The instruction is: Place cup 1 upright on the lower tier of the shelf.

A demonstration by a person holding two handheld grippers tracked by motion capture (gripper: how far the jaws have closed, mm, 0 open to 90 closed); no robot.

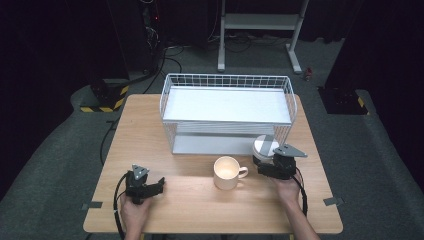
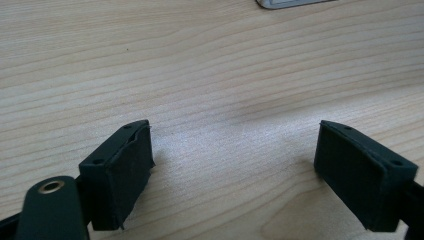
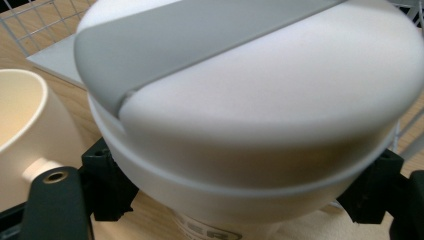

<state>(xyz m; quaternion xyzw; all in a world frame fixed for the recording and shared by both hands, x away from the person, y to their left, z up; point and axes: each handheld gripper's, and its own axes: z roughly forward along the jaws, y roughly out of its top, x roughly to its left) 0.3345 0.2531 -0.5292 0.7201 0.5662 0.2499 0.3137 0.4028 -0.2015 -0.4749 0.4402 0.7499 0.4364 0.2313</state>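
One white lidded container [image 1: 263,146], grey stripe across its lid, right of centre in the high view, clamped between the jaws of the right gripper [image 1: 264,161]. One cream mug [image 1: 227,173] just left of it, centre frame. One white wire basket [image 1: 227,112] above, on one wooden table [image 1: 150,125]. Left gripper [image 1: 161,184], lower left, rests low over the wood, jaws apart and holding nothing.

Wooden table [image 1: 150,125], wire basket [image 1: 227,82], cream mug [image 1: 227,173]
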